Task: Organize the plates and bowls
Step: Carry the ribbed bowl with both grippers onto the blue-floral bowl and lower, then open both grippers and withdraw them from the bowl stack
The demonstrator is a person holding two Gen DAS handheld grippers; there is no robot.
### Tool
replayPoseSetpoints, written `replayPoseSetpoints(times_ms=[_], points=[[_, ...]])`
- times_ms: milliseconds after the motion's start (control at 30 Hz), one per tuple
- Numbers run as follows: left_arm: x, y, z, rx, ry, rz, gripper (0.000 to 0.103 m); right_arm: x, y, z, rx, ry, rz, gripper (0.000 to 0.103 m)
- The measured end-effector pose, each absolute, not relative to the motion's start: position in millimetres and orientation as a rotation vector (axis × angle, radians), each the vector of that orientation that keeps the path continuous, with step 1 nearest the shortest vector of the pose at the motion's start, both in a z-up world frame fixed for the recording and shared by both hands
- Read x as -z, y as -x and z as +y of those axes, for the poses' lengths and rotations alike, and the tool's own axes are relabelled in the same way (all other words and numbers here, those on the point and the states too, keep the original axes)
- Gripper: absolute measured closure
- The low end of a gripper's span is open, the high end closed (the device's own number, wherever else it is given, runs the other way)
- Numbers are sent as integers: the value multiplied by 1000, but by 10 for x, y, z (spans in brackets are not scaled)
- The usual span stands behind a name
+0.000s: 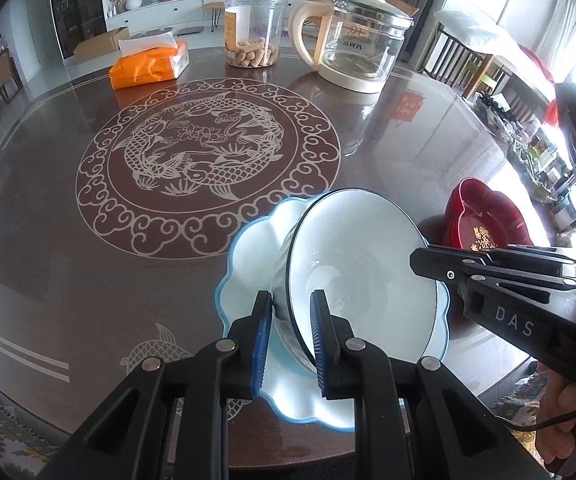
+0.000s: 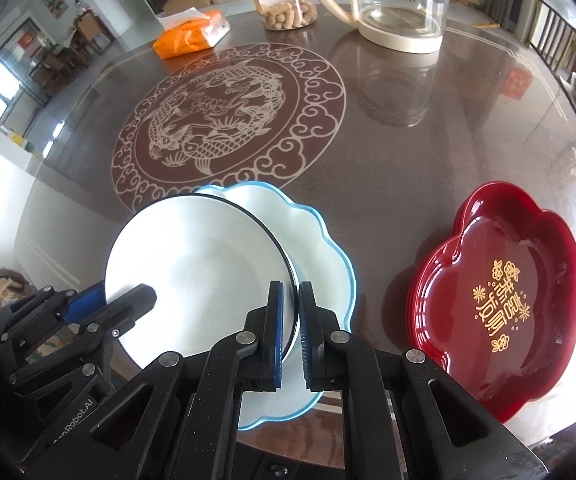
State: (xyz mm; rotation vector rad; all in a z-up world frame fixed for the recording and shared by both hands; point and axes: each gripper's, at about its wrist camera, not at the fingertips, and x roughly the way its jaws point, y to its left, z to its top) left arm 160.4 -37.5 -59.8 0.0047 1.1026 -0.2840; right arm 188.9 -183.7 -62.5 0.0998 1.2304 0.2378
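A white bowl (image 1: 360,260) (image 2: 200,264) with a thin dark rim hangs tilted over a white scalloped plate (image 1: 248,248) (image 2: 320,256) edged in light blue. My left gripper (image 1: 291,300) (image 2: 124,294) is shut on the bowl's left wall, one blue pad outside and one inside. From the right, my right gripper (image 2: 290,286) (image 1: 428,260) is shut on the opposite rim. The scalloped plate lies flat on the table under the bowl, partly hidden by it. A stack of red flower-shaped plates (image 2: 500,304) (image 1: 484,220) with gold lettering sits to the right.
The dark round table (image 1: 68,220) has a fish pattern at its centre. At its far side stand an orange tissue pack (image 1: 148,66), a clear jar of peanuts (image 1: 254,36) and a glass kettle (image 1: 356,40). A hand (image 1: 560,428) holds the right gripper's handle.
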Motion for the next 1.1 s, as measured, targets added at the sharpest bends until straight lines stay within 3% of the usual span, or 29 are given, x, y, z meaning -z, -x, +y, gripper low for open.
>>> replayPoseSetpoints(times_ms=[133,167,300,367,433,500,800,1100], points=[[552,-1620,-319,270,8,1080,78,634,-1882,-1859,-243,-115,1216,92],[530,-1622,-293,260,12,1069,72,636,-1878,-1874,-244,-125,1211,91],[399,-1571,-178,207,11,1002,31,595,-1832,-1934,-257,-167,1173,88],[312,-1495,-158,183,-20,951,26,534,-1779,-1980,-257,-200,1140,81],[253,-1426,-159,164,-52,918,25,444,-1689,-2003,-251,-214,1088,55],[216,-1361,-152,149,-65,895,23,349,-1564,-2014,-237,-210,1027,46],[286,-1220,-162,98,-82,878,22,272,-1012,-2032,-146,-168,863,40],[317,-1086,-144,94,-67,879,22,326,-761,-2146,-87,-204,837,40]])
